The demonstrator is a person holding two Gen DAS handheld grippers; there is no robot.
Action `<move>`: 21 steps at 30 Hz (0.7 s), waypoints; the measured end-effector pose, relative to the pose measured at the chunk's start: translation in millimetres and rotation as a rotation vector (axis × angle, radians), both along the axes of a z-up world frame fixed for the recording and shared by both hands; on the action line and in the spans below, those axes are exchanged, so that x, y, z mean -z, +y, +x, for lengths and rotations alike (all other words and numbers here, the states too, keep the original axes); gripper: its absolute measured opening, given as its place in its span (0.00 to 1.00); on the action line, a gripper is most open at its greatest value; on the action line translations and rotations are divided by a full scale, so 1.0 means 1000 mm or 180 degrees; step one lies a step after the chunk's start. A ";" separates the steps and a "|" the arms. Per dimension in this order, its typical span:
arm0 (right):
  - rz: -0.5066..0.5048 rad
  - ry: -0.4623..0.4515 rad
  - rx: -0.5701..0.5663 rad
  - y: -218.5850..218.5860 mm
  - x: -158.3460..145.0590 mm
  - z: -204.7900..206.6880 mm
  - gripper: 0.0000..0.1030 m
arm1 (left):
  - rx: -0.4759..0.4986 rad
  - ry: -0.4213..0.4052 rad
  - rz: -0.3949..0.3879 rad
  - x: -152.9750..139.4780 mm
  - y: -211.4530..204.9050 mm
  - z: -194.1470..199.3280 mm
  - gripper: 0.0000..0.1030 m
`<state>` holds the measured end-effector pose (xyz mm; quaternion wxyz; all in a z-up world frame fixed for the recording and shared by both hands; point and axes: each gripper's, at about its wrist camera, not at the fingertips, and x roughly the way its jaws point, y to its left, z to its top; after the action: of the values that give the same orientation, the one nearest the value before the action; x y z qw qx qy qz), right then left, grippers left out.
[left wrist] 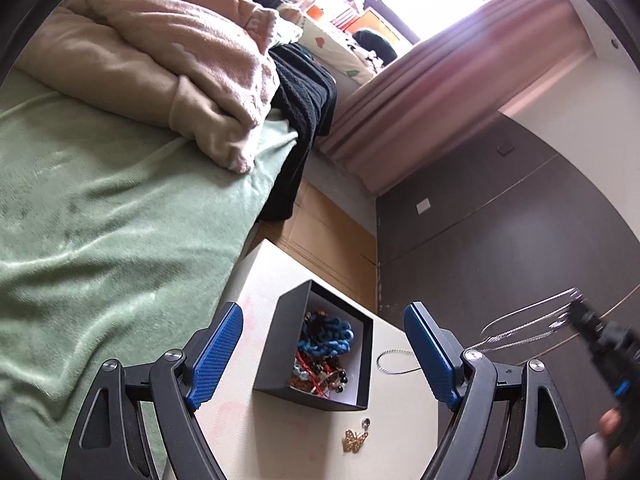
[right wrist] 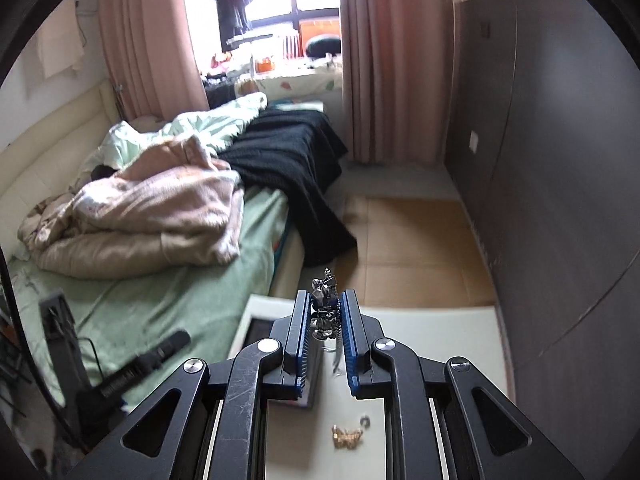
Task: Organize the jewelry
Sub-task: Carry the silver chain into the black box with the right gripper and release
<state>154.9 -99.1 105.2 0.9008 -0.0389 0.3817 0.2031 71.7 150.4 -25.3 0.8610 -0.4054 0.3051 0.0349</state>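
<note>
A black jewelry box [left wrist: 280, 344] stands open on the white table [left wrist: 256, 280], holding blue and red beaded pieces [left wrist: 326, 334]. My left gripper [left wrist: 324, 356] is open above the box, empty. A gold butterfly brooch [left wrist: 354, 440] and a small ring [left wrist: 366, 423] lie in front of the box; a thin silver chain [left wrist: 394, 360] lies to its right. My right gripper [right wrist: 325, 312] is shut on a silver chain necklace [right wrist: 325, 308], held above the table; its blurred loops [left wrist: 528, 324] trail in the left wrist view. The brooch [right wrist: 347, 437] also shows below my right gripper.
A bed with a green sheet [left wrist: 100, 220], a pink blanket [left wrist: 168, 48] and a black throw [left wrist: 304, 100] lies left of the table. A dark wall panel [left wrist: 500, 220] stands on the right. Wooden floor [right wrist: 408, 248] and pink curtains [right wrist: 384, 60] lie beyond.
</note>
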 end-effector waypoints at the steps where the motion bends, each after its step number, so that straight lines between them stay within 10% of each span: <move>1: -0.0007 -0.0057 -0.0002 0.003 -0.009 0.000 0.16 | -0.0013 -0.0003 -0.0012 0.000 0.002 0.000 0.81; 21: -0.0066 -0.0086 -0.0083 0.043 -0.020 0.014 0.16 | -0.0039 -0.0013 -0.0100 0.005 0.014 0.000 0.81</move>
<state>168.8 -56.4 125.4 0.9028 -0.0560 0.3710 0.2104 71.9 163.9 -30.1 0.8549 -0.4209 0.3013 0.0345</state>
